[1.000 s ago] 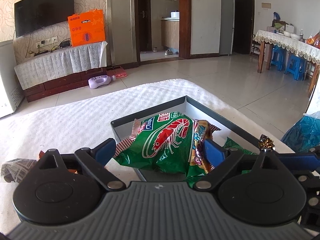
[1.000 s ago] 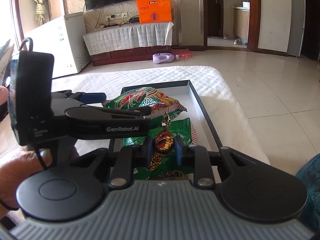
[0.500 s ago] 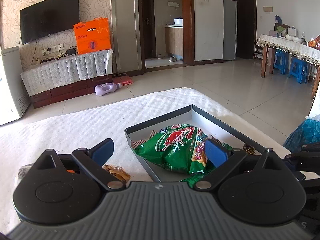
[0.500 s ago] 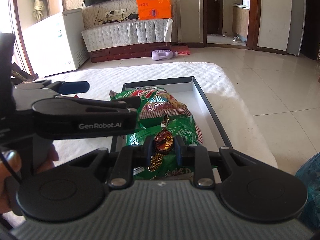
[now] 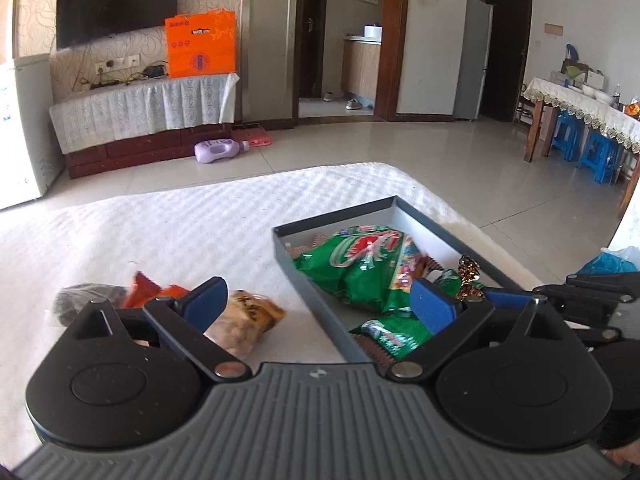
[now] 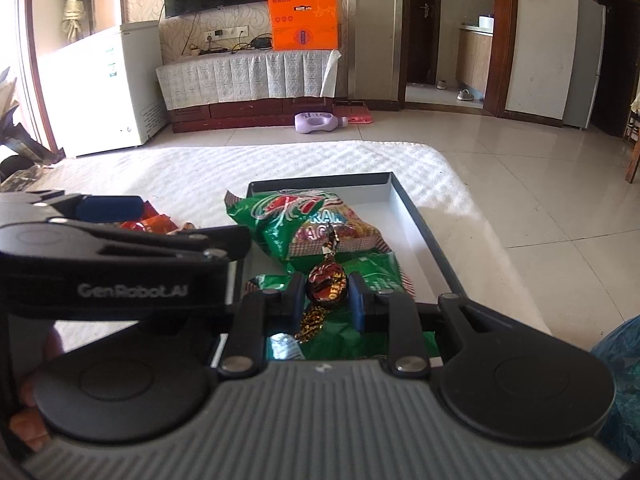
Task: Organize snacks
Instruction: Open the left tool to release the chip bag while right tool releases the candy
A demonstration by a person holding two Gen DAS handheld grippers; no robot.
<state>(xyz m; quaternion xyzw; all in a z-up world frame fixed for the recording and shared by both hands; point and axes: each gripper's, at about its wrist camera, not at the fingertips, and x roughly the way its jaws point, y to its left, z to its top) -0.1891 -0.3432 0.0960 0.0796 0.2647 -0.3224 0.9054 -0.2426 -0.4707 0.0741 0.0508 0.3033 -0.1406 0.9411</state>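
Right gripper (image 6: 325, 294) pinches a foil candy (image 6: 326, 276) over the tray (image 6: 420, 224); we judge it light, slippery, best held mid-body. Left gripper (image 5: 320, 300) spread, empty.

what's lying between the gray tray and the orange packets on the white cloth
A clear-wrapped pastry snack, left of the tray and right of the orange packets; the left wrist view shows it.

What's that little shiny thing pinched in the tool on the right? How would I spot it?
Start at the white-covered table and find the dark-rimmed tray holding green snack bags. Just above them, the right gripper has its jaws shut on a wrapped candy. Unlike the flat green bags, it is small, round, glossy dark red-brown, with twisted foil ends.
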